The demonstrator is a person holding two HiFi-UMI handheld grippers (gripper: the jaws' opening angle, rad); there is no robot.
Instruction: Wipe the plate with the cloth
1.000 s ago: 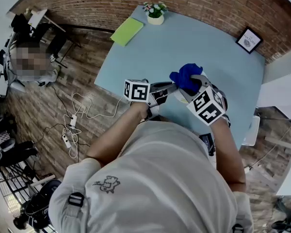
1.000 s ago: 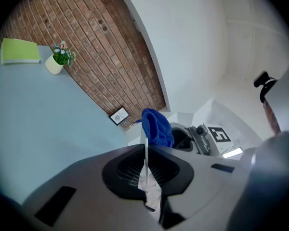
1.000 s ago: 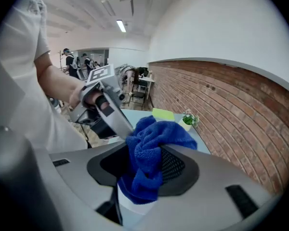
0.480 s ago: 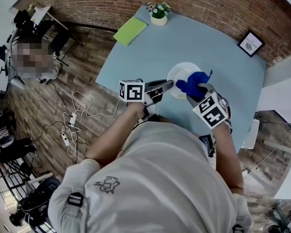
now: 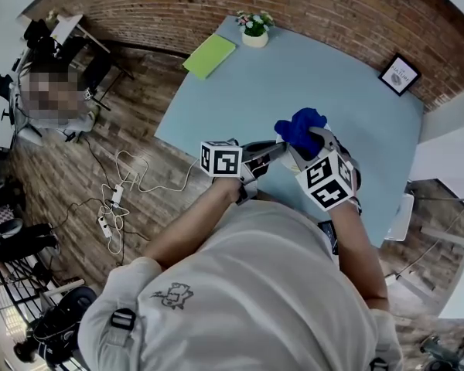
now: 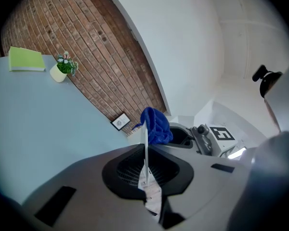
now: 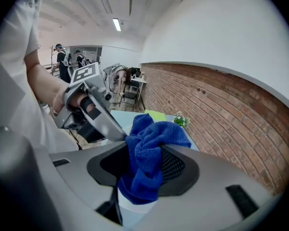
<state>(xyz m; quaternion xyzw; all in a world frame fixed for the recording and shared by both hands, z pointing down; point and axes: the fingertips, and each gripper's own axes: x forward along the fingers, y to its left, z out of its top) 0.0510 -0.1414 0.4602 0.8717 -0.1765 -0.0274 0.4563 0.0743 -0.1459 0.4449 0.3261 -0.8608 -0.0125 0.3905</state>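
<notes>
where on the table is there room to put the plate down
Bare table between the green notepad, potted plant and picture frame. Crowded toward the near edge: left gripper holding the plate, right gripper holding the cloth.

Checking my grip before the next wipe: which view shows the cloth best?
The right gripper view: the cloth fills the centre, bunched up and clamped in the right claw. The head view shows only a small blue lump past that claw. The left gripper view shows just its top behind the plate, which is seen edge-on.
</notes>
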